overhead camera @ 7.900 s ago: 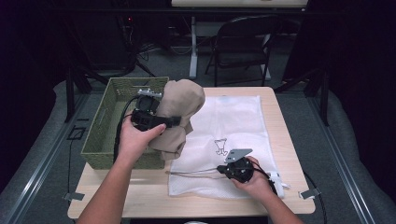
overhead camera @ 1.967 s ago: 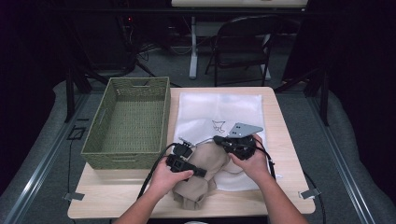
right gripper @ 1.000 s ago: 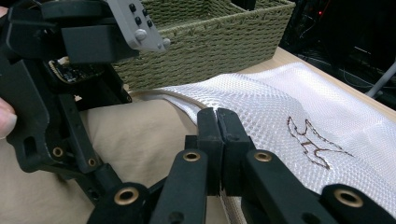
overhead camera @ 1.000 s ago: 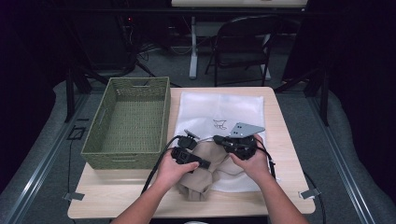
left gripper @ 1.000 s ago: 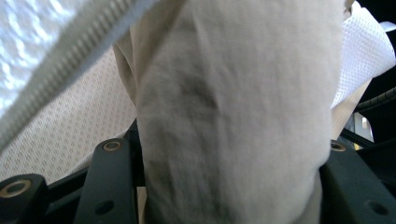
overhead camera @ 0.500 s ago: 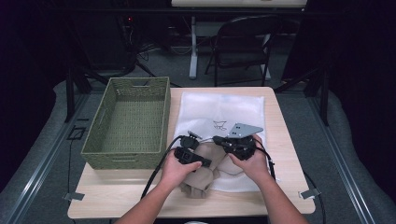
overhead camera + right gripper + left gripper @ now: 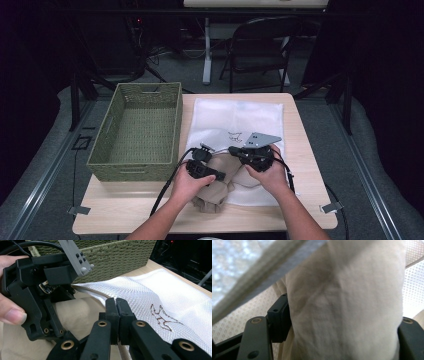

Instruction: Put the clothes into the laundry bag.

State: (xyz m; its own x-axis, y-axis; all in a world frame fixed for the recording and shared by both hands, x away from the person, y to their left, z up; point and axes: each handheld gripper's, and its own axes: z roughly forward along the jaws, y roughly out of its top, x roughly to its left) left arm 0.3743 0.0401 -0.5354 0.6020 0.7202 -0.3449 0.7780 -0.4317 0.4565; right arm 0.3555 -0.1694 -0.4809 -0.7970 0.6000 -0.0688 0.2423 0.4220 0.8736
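Wooden surface [image 7: 310, 165] carries a white mesh laundry bag [image 7: 240, 117], its mouth edge pinched in the right claw [image 7: 116, 305] at 6 o'clock. The left claw [image 7: 337, 322], jaws just opening around the beige garment [image 7: 215, 192], has it partly inside the bag; pushing the rest in remains.

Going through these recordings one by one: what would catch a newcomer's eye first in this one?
Two hands meet at the table's near edge, stuffing a crumpled beige cloth garment into the mouth of a white mesh laundry bag spread over the right half. The right gripper pinches the bag's edge shut; the left gripper, jaws just opening, has the beige cloth between them. On the left sits an empty olive-green woven basket.
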